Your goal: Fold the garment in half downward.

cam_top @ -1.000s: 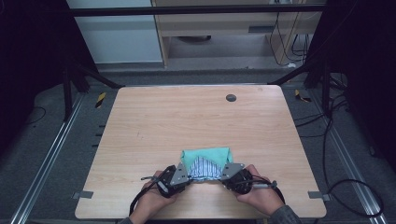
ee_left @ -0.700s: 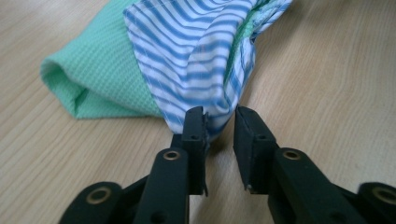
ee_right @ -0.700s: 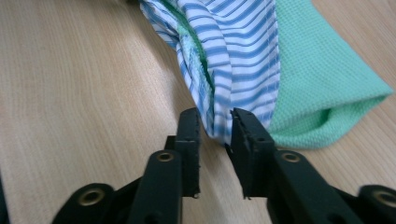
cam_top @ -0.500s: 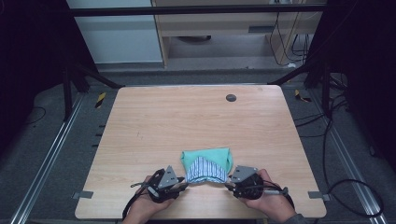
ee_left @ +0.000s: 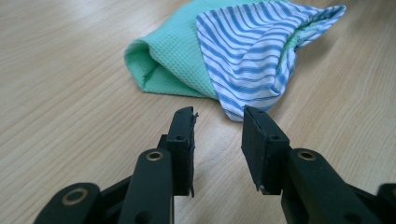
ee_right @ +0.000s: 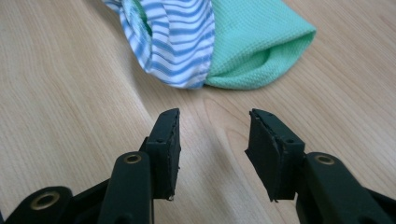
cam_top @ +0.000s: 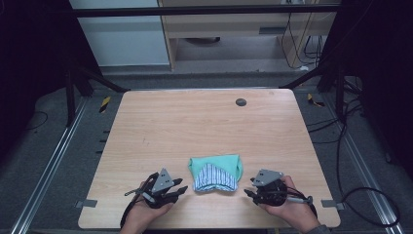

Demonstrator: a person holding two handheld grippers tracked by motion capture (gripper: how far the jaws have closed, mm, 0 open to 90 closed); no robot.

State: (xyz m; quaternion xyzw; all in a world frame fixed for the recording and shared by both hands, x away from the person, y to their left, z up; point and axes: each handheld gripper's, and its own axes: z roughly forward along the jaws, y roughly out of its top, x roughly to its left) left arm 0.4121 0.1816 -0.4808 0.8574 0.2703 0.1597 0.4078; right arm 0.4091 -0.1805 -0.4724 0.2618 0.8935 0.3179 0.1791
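Cloth first: a mint-green waffle-weave cloth (cam_top: 215, 165) with a blue-and-white striped fabric layer (cam_top: 213, 177) folded over its near side sits low and centre in the high view, on the pale wooden bench (cam_top: 195, 126). And look at the two grippers, parked either side of it! Left gripper (cam_top: 179, 187) at lower left of the bundle, jaws spread, nothing between them. Right gripper (cam_top: 249, 191) at lower right, also spread and empty, just beside the cloth but not touching.

From the left gripper view, the striped corner (ee_left: 233, 112) points right at the gap between the jaws, very near. From the right gripper view, the rounded green fold (ee_right: 261, 51) lies upper right of centre, the striped edge (ee_right: 173, 46) upper left.

By my reading, the fold looks half made, and the next grasp is what counts. To do it well: come in low along the bench, slip one jaw under the edge, and catch both layers together rather than the striped top sheet alone. Both sides should lift evenly, or the bundle may skew. The loose, puffy striped layer could slide off the green one if pinched too shallowly.
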